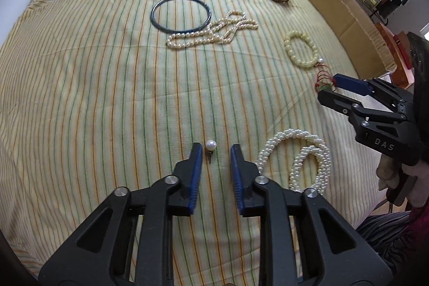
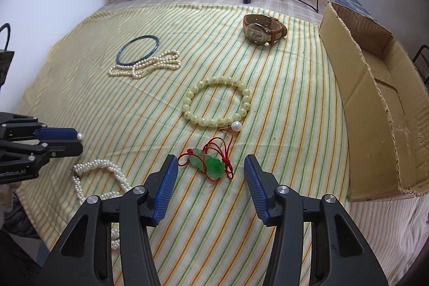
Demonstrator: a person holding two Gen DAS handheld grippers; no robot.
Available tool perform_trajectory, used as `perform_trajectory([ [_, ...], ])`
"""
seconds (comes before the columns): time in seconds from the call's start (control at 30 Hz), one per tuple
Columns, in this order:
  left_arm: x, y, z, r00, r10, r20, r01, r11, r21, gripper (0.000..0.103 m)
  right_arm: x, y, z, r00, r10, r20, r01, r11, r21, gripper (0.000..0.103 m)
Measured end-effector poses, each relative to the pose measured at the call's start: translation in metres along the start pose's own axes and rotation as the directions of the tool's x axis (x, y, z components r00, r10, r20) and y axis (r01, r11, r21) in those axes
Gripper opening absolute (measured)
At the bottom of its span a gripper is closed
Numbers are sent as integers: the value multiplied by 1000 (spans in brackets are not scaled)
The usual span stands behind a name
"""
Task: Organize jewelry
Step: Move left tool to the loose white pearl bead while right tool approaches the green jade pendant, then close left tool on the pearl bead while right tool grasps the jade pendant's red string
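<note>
I see the cardboard box (image 2: 375, 109) far right on the striped bedspread (image 2: 268, 205). My right gripper (image 2: 210, 178) hangs partly open, empty, astride the jade pendant (image 2: 211, 165). My left gripper (image 1: 215, 160) is narrowly parted around the pearl earring (image 1: 210, 145), not pinching. I'd centre each, lower squarely, then squeeze gently.

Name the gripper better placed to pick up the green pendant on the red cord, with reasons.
Right. The right gripper stands open with the green pendant directly between its fingers. The left gripper straddles the pearl earring, farther away.
</note>
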State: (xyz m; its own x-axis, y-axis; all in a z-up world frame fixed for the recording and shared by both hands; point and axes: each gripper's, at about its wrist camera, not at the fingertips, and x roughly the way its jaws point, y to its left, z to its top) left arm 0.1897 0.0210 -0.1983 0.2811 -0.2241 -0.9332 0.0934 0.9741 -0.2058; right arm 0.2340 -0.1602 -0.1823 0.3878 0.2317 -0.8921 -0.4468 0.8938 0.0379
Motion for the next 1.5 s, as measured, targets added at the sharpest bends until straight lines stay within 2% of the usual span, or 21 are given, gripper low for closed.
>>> perform_trajectory([
  [0.3, 7, 4, 7, 1000, 5, 0, -5, 1000, -6, 7, 4, 4, 1, 999, -31, -8, 31, 999, -25, 50],
  [0.63, 6, 7, 8, 1000, -4, 6, 4, 1000, -12, 7, 7, 12, 3, 998, -57, -14, 56, 996, -71, 46],
  [0.77, 3, 9, 5, 1000, -7, 12, 7, 1000, -15, 6, 6, 13, 2, 998, -60, -9, 59, 994, -88, 28],
  [0.87, 0, 12, 3, 1000, -6, 19, 6, 1000, -21, 6, 5, 14, 1, 998, -59, -5, 58, 993, -99, 24],
  [0.9, -1, 13, 2, 1000, -4, 22, 4, 1000, -22, 6, 4, 14, 0, 999, -54, -4, 53, 994, -99, 17],
  [1.27, -17, 21, -5, 998, 3, 57, 0, 999, -39, 6, -9, 0, -7, 1000, -6, 20, 7, 999, -52, 16],
  [1.5, -37, 18, -1, 994, -20, 106, 25, 999, -47, 6, -35, -7, 2, 996, 12, 88, -10, 1000, -28, 16],
])
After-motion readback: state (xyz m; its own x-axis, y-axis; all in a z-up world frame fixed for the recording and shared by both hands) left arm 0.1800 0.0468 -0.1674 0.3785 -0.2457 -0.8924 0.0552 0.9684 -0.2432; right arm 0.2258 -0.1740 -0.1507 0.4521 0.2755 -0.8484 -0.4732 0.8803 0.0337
